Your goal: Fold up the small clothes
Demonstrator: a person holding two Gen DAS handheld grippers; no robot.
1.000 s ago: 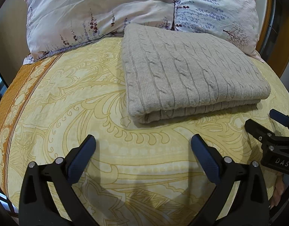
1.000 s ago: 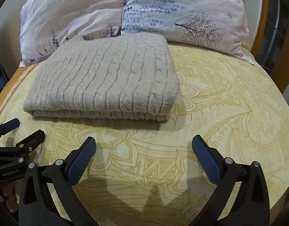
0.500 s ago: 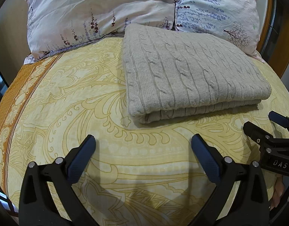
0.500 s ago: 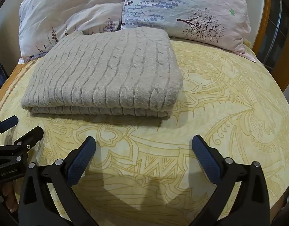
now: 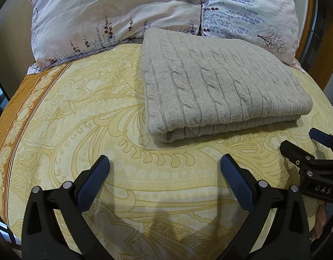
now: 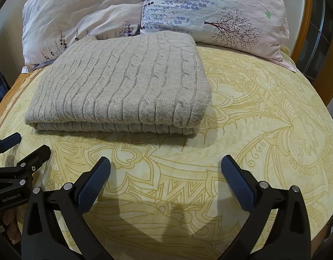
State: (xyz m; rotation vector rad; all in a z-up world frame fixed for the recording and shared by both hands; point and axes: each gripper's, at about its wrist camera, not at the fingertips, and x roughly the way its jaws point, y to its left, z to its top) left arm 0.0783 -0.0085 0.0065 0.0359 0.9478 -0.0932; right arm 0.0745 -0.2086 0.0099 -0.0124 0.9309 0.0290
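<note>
A grey cable-knit sweater (image 5: 220, 86) lies folded in a neat rectangle on the yellow patterned bedspread (image 5: 79, 119); it also shows in the right wrist view (image 6: 123, 86). My left gripper (image 5: 164, 173) is open and empty, over the bedspread just in front of the sweater's left front corner. My right gripper (image 6: 166, 173) is open and empty, in front of the sweater's right front corner. Each gripper shows at the edge of the other's view: the right one (image 5: 305, 145) and the left one (image 6: 23, 149).
Two floral pillows (image 5: 114, 15) (image 6: 220, 10) lie behind the sweater at the head of the bed. A wooden bed frame (image 6: 305, 34) curves along the right. An orange border (image 5: 17, 112) runs along the bedspread's left edge.
Both grippers have drawn slightly closer to the sweater and stay open. The sweater has not moved.
</note>
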